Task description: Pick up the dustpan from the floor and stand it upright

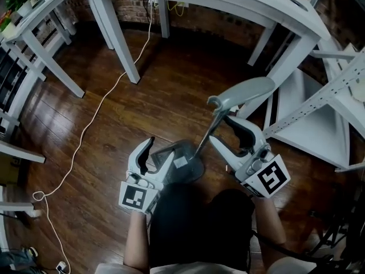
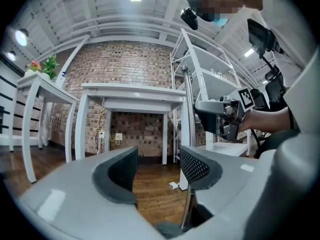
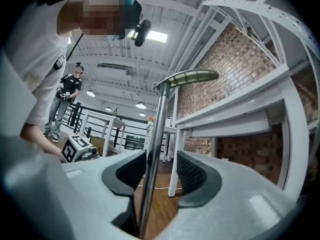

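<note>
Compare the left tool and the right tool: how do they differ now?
The left tool has only floor between its jaws; the right tool has the dustpan pole between its, close to one pad, clear of the other. The left tool is by the pan; the right tool is up the pole, below the handle grip. Shared: both open, neither clamping.

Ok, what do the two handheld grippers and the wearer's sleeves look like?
Both the left gripper and right gripper are pale grey plastic with curved jaws, dark textured pads and a white cube bearing black square markers. Forearms unsleeved; white shirt.
</note>
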### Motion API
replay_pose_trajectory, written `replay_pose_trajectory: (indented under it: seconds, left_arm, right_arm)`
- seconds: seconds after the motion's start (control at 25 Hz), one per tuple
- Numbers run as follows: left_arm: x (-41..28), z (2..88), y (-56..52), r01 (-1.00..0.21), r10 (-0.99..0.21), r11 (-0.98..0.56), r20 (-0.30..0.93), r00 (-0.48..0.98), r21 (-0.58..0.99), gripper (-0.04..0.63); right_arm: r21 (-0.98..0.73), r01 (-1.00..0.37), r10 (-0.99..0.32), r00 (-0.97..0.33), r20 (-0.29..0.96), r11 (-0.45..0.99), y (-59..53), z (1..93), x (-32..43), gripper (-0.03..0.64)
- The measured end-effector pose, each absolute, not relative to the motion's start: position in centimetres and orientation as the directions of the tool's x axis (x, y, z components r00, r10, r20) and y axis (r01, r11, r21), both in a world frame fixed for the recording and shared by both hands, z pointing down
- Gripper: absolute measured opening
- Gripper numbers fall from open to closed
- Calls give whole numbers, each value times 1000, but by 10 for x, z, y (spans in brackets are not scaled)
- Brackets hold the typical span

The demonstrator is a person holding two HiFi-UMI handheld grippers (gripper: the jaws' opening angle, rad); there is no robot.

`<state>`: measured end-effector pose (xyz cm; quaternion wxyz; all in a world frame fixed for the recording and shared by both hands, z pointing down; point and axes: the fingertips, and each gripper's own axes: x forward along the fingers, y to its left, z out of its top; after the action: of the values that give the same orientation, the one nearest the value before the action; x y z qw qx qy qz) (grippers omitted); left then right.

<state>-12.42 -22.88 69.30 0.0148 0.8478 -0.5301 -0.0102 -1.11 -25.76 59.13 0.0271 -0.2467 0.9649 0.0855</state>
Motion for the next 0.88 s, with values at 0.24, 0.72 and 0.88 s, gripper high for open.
replay_pose_trajectory:
  seconds: [0.24,0.72,0.88]
  left_arm:
    - [-107,657,-242,-894,-893,-449,18,449,15,278]
    - [-93,481,-197,-885,-874,-447,147,463,128,278]
    - [-96,381,-166,-873,-861,-467,154,485,139,278]
  right_arm:
    - [98,-456,-453,-890,-57,884,-259,587,3,204]
    - [-103,-568,-551,-820,157,816,-221,462,17,227]
    - [-107,-617,-596,-783,178,779,-189,368,21,227]
